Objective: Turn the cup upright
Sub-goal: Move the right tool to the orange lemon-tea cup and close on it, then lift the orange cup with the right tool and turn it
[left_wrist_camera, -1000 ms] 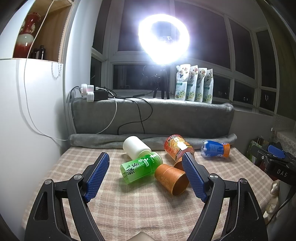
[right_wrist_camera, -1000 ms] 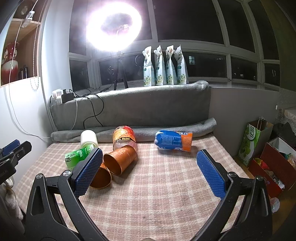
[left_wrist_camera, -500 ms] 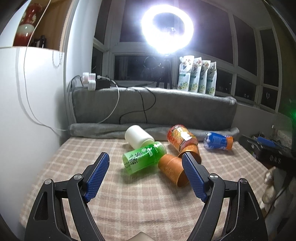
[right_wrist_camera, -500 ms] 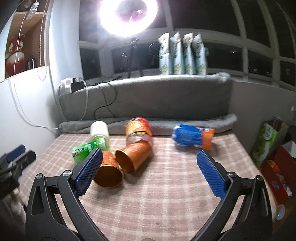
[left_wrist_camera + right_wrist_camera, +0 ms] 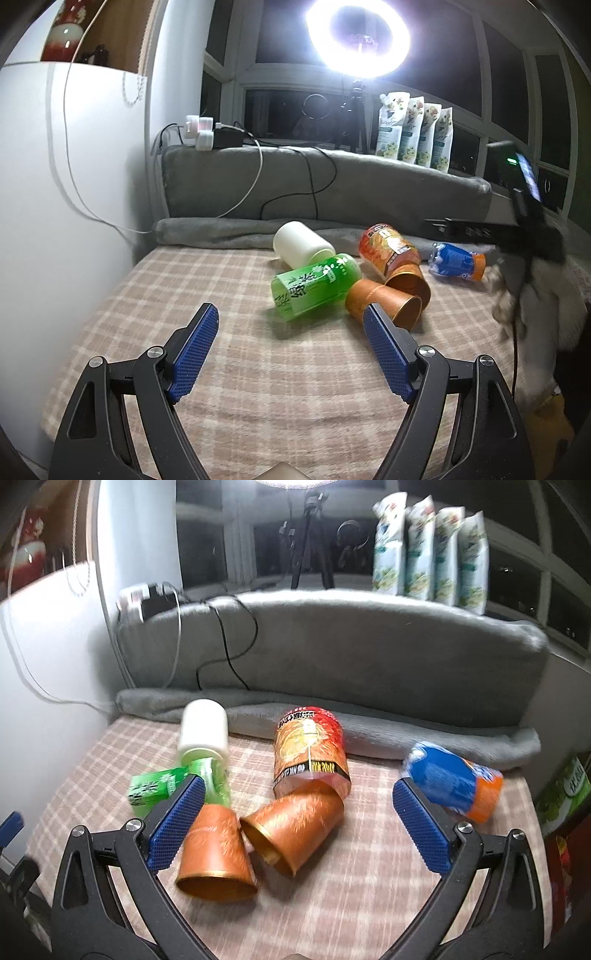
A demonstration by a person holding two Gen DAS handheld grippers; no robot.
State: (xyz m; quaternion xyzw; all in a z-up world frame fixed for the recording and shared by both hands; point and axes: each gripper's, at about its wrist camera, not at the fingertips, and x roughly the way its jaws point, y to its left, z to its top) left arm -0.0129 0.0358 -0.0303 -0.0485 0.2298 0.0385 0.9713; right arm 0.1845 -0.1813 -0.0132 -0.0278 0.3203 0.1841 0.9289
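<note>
While both grippers' ribbed blue fingers point(image 5: 175, 827) gape empty, two glossy copper tapered cups point(image 5: 295, 829) lie toppled on checked cloth point(image 5: 351, 904)

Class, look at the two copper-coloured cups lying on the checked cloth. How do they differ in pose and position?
In the right wrist view, the nearer cup points its open mouth toward the camera; the farther cup points its mouth to the left, at an angle. The farther cup's base lies against the red snack tub; the nearer cup lies beside the green bottle. Both lie on their sides, empty, the same colour.
</note>
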